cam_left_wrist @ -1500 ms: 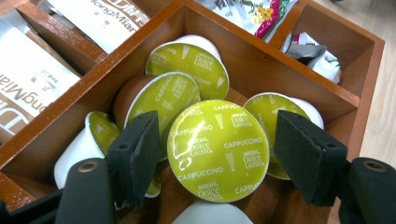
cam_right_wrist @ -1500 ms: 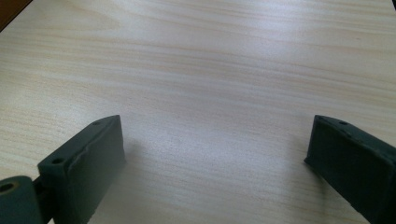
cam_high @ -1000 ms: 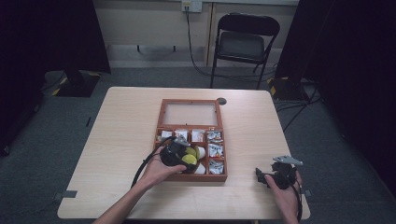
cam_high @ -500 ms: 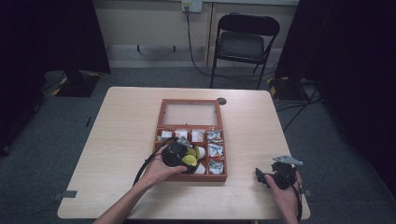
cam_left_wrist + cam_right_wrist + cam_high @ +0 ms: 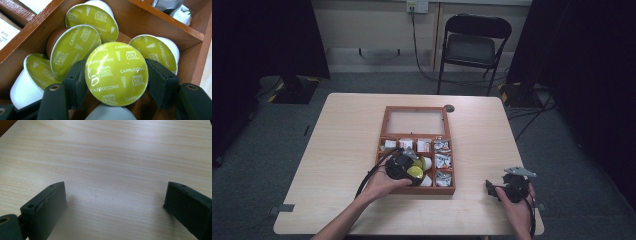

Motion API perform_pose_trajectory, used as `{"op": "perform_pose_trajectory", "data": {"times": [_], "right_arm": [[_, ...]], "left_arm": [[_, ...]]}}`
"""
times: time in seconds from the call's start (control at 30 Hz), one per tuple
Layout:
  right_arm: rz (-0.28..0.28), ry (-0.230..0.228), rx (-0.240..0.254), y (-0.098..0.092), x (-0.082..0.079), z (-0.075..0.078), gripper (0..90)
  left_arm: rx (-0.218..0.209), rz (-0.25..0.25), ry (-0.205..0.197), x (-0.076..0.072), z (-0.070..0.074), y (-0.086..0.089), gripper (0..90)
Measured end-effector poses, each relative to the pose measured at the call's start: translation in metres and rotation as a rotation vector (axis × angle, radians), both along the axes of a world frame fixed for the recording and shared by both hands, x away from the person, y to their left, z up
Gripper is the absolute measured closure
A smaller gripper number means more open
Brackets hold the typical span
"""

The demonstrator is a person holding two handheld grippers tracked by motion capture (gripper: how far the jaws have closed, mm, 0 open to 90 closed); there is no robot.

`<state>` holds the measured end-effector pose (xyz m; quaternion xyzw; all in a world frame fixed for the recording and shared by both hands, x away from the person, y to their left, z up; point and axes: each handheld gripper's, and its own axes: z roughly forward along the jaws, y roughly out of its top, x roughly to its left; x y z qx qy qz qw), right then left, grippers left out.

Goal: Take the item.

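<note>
A wooden compartment box [image 5: 383, 131] lies open in the middle of the table [image 5: 342, 140]. My left gripper [image 5: 408, 170] reaches into its front compartment. In the left gripper view the gripper [image 5: 116, 75] is shut on a capsule with a green Cappuccino lid [image 5: 116, 73], one jaw on each side. Several more green-lidded capsules [image 5: 75, 47] lie tilted around it in the same compartment. My right gripper [image 5: 507, 190] rests near the table's front right corner. In the right gripper view it [image 5: 115, 202] stands open over bare wood, with nothing between the jaws.
The box's glass-paned lid [image 5: 416, 122] lies flat behind the compartments. Other compartments hold white sachets [image 5: 442, 161] and small packets. A folding chair [image 5: 477, 45] stands beyond the table's far edge. The right gripper sits close to the table's right edge [image 5: 528, 170].
</note>
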<state>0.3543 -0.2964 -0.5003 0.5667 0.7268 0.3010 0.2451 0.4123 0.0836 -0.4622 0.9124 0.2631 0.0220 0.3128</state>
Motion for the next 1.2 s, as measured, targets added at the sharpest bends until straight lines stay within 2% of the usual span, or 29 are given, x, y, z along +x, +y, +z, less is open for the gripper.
{"op": "perform_pose_trajectory", "data": {"times": [0.13, 0.23, 0.33, 0.43, 0.63, 0.8, 1.2], "right_arm": [[-0.001, 0.000, 0.000, 0.0000, -0.0001, 0.0000, 3.4], [0.000, 0.000, 0.000, -0.0001, 0.0000, 0.0000, 3.4], [0.000, 0.000, 0.000, -0.0001, 0.0000, 0.0000, 3.4], [0.000, 0.000, 0.000, 0.0000, 0.0000, 0.0000, 3.4], [0.000, 0.000, 0.000, 0.0000, 0.0000, 0.0000, 3.4], [-0.001, 0.000, 0.000, 0.0000, 0.0000, 0.0000, 3.4], [-0.004, 0.000, 0.001, 0.0001, -0.0007, 0.0000, 3.4]], "left_arm": [[-0.011, 0.001, 0.002, -0.0013, -0.0002, -0.0003, 38.0], [0.001, -0.013, -0.004, -0.0009, 0.0006, 0.0003, 38.1], [-0.017, 0.000, -0.001, -0.0013, -0.0001, -0.0004, 38.1], [-0.011, -0.016, 0.001, 0.0000, 0.0007, 0.0011, 38.1], [-0.052, 0.007, 0.010, -0.0005, 0.0016, 0.0014, 38.1], [-0.071, -0.005, -0.003, -0.0015, 0.0048, 0.0025, 38.2], [-0.083, 0.004, -0.007, -0.0012, 0.0061, 0.0058, 38.2]]}}
